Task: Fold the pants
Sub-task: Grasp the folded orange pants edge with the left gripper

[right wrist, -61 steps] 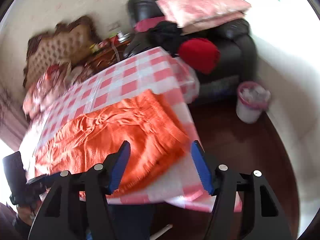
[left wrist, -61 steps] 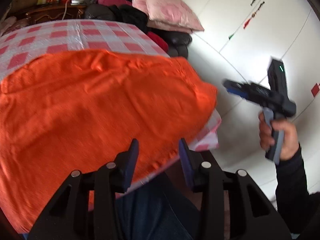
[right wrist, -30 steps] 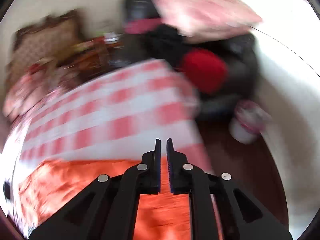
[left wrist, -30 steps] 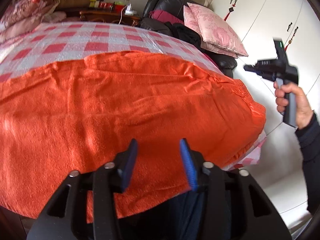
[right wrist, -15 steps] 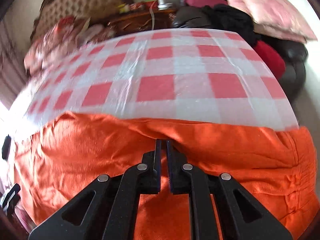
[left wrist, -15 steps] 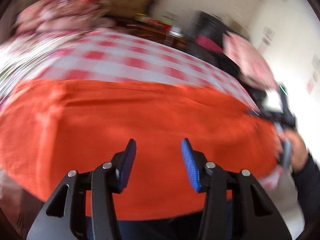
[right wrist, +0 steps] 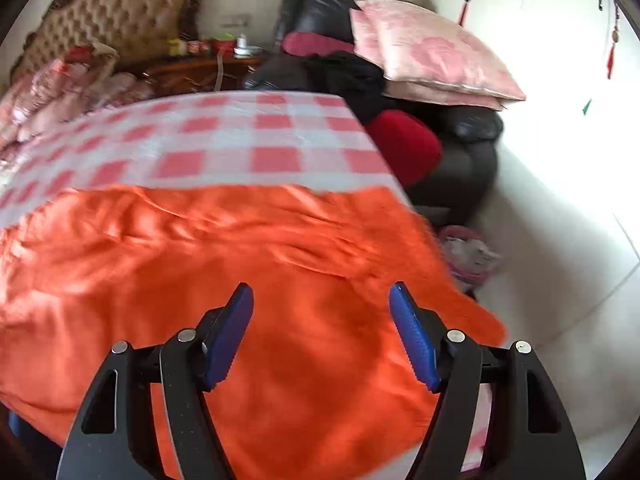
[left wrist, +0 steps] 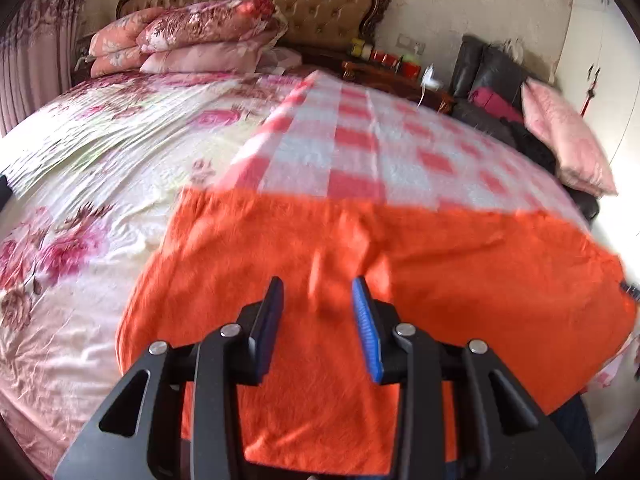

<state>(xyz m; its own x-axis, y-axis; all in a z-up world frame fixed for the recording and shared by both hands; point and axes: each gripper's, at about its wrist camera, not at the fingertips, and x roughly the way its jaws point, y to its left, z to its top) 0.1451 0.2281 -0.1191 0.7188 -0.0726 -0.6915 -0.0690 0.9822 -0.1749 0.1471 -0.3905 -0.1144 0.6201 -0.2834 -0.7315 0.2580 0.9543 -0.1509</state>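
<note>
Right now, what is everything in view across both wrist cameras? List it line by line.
pants: one, orange, spread flat on the checked cloth
checked cloth: one, red and white, over the bed
floral bedsheet: one, pink and cream, beside the cloth
folded quilts: a stack, pink floral, by the headboard
headboard: one, tan, tufted
armchair: one, black, piled with clothes
pillows: two, pink, on the armchair
bin: one, pink, on the floor
left gripper: fingers closing, above the pants, nothing between
right gripper: fingers opening, above the pants, nothing between
</note>
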